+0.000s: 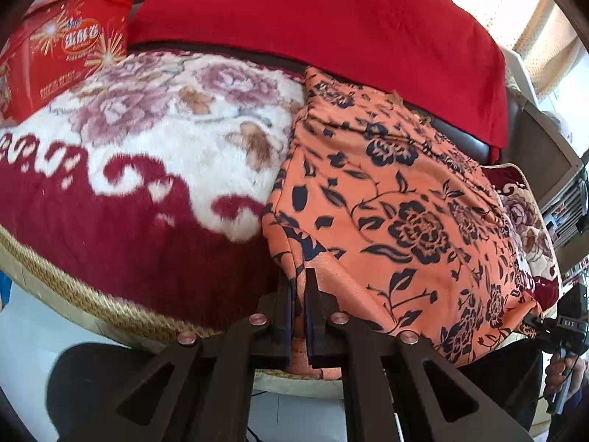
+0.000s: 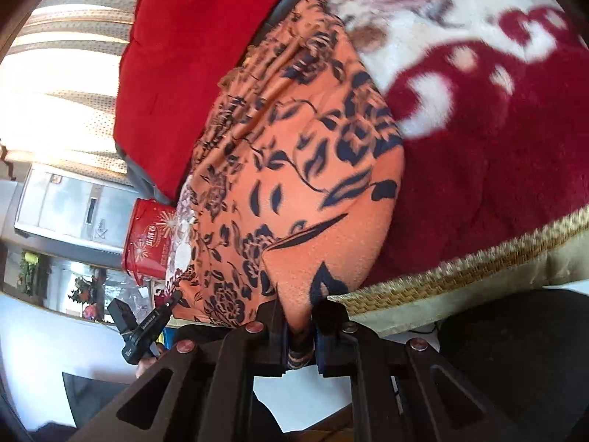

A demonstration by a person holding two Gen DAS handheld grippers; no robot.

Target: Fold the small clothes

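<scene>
An orange garment with a dark floral print (image 1: 397, 199) lies spread on a plush red and white flowered blanket (image 1: 147, 154). My left gripper (image 1: 299, 280) is shut on the garment's near left corner at the blanket's front edge. My right gripper (image 2: 299, 313) is shut on the other near corner of the garment (image 2: 294, 169). The right gripper also shows at the far right of the left wrist view (image 1: 533, 322), pinching the cloth. The left gripper shows at the lower left of the right wrist view (image 2: 173, 300).
A red cushion (image 1: 324, 25) leans behind the garment. A red printed box (image 1: 66, 48) stands at the blanket's far left and also shows in the right wrist view (image 2: 151, 239). The blanket has a woven gold border (image 1: 92, 294) along its front edge. A bright window is behind.
</scene>
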